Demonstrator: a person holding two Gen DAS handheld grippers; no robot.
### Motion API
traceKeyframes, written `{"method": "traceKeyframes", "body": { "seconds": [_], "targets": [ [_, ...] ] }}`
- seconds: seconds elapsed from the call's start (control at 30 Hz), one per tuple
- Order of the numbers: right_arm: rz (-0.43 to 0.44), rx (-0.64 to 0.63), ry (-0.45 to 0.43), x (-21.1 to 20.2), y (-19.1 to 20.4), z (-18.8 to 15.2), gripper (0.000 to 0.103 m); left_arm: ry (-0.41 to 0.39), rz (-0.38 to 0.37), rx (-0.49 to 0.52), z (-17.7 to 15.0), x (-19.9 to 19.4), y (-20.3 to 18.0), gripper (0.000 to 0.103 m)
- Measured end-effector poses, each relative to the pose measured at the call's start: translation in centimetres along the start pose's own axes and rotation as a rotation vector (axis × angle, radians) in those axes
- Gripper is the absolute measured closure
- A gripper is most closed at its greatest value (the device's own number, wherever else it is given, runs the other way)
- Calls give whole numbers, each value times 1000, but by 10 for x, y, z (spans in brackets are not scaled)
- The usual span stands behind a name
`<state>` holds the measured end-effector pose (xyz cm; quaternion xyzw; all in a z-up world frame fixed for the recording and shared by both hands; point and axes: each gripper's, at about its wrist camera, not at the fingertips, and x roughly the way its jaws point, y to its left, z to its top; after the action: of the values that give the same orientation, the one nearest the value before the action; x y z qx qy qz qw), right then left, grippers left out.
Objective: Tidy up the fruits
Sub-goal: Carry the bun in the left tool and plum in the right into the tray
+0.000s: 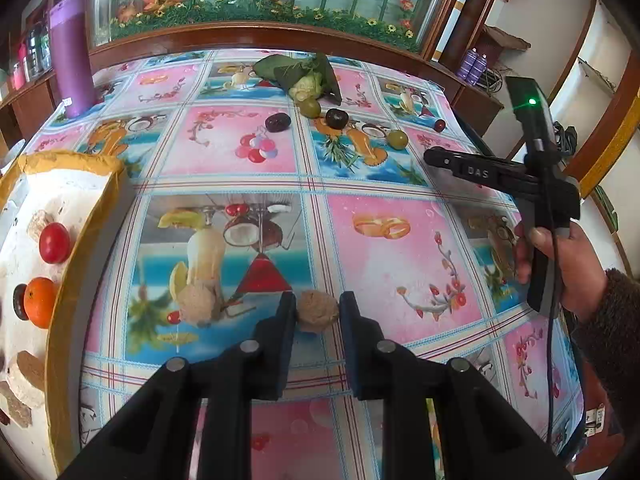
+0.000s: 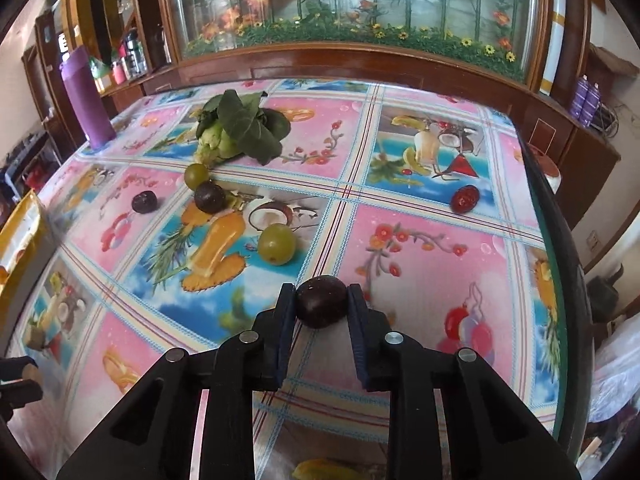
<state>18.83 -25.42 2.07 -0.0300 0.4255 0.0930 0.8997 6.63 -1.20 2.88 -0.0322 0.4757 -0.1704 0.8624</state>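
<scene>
My left gripper [image 1: 317,312] is shut on a tan round fruit [image 1: 317,311], held just above the tablecloth. My right gripper [image 2: 321,305] is shut on a dark purple fruit [image 2: 321,305]; the same gripper shows in the left wrist view [image 1: 434,157], side on. A white box with a yellow rim [image 1: 60,168] at the left holds a red fruit [image 1: 54,242] and an orange [image 1: 39,302]. Loose on the table lie two green fruits [image 2: 276,244] [image 2: 196,175], two dark fruits [image 2: 209,197] [image 2: 143,202], a red date [image 2: 464,199] and a leafy green fruit [image 2: 236,130].
A purple bottle [image 2: 86,100] stands at the table's far left corner. A wooden cabinet with a painted glass panel [image 2: 360,8] runs along the far side. The table's right edge [image 2: 560,264] drops off near my right gripper.
</scene>
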Motion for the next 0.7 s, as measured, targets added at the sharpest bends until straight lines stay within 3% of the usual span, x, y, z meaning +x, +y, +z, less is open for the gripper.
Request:
{"method": "traceKeyframes", "body": {
  "seconds": [0.33, 0.7],
  "targets": [
    [31, -84, -12, -54, 42, -36, 78, -17, -49, -14, -16, -20, 5, 78],
    [115, -76, -26, -98, 103, -75, 78, -42, -54, 15, -43, -55, 10, 78]
  ]
}}
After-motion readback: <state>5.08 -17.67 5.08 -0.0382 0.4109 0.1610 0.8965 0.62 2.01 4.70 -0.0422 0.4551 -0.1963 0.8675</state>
